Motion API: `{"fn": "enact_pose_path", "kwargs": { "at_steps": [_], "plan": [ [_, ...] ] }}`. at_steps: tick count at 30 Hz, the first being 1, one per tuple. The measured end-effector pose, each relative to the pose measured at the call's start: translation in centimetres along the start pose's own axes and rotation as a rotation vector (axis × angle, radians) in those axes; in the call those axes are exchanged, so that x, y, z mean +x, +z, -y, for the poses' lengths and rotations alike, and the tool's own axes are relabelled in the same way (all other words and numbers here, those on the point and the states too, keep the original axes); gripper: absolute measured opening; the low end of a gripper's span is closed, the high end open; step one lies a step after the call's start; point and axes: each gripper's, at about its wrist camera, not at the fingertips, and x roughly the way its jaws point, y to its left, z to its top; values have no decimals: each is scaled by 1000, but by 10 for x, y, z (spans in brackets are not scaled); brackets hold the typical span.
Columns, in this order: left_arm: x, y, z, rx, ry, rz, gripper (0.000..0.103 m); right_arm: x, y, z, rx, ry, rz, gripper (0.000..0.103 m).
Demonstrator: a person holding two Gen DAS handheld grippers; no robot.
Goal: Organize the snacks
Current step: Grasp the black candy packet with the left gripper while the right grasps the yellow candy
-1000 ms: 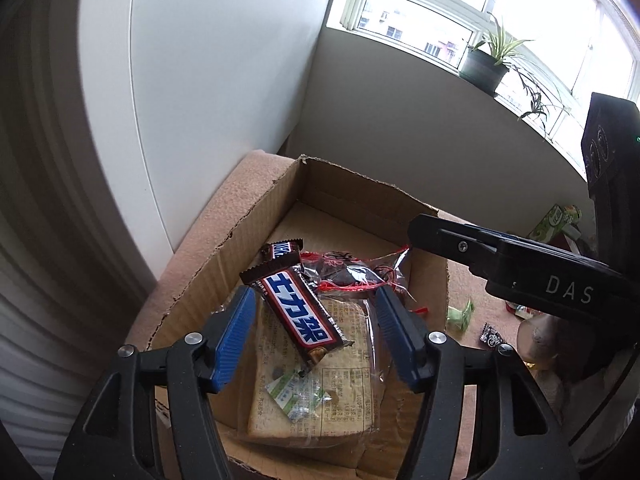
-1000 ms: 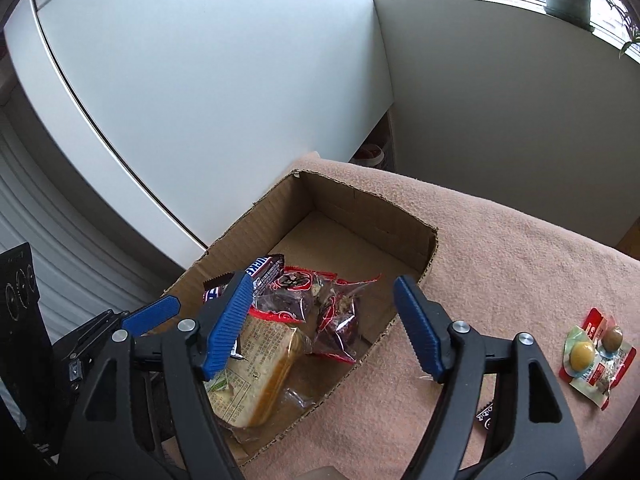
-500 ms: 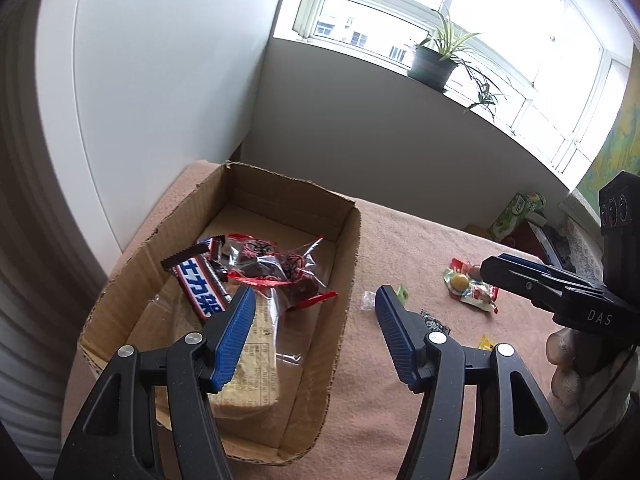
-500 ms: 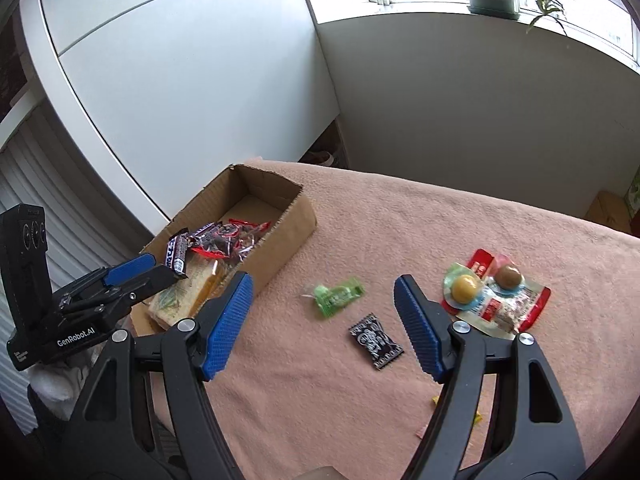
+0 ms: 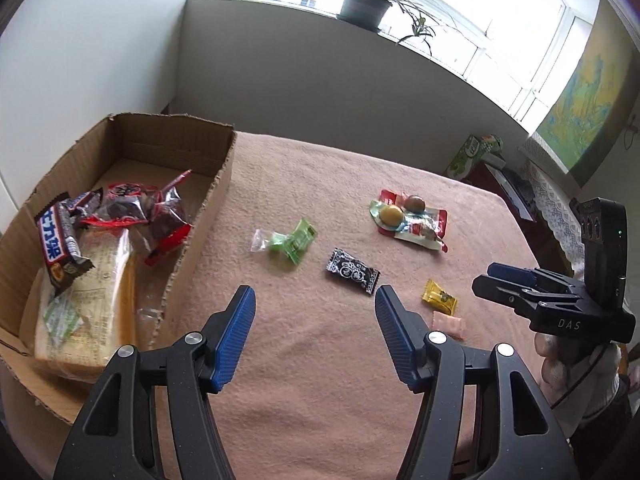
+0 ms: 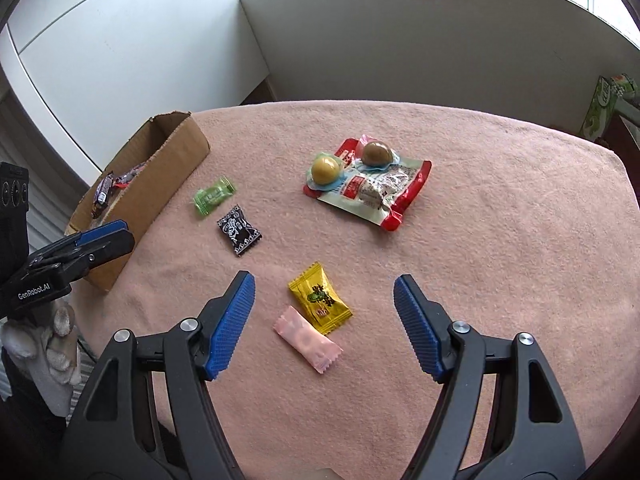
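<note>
An open cardboard box [image 5: 224, 184] [image 6: 172, 172] at the left holds a chocolate bar [image 5: 56, 240], wrapped bread [image 5: 92, 300] and red packets [image 5: 136, 208]. Loose on the pink cloth lie a green candy [image 5: 292, 240] [image 6: 212, 196], a black candy [image 5: 352, 272] [image 6: 239, 230], a yellow candy [image 6: 320, 298], a pink candy [image 6: 308, 338] and a red bag with two egg packs [image 6: 372, 184]. My left gripper [image 5: 314, 294] hovers open and empty just right of the box. My right gripper [image 6: 324, 280] hangs over the yellow and pink candies; its jaws are closing, apart from them.
The pink cloth [image 6: 500, 240] covers a table whose far edge meets a grey wall. A green carton [image 5: 474, 152] stands beyond the right corner, a potted plant [image 5: 366, 4] on the sill. A gloved hand [image 6: 52, 344] holds the left gripper.
Both grippers have moved right, away from the box and out over the cloth. The right one has come down over the yellow and pink candies, its jaws a little narrower.
</note>
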Motion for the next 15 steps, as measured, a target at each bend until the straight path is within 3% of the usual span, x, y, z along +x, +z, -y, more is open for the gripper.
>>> {"fn": "enact_pose_path", "kwargs": {
  "at_steps": [2,12,15],
  "plan": [
    [11,-4,3,-8,-15,-31,61,8,-2,1,-10,3,-18,61],
    [60,-2,18,-50,-69,-130,53,37,-7,1,-41,-15,-55,59],
    [72,4,20,-56,-65,-145,52,37,-7,1,-56,-30,-54,53]
  ]
}}
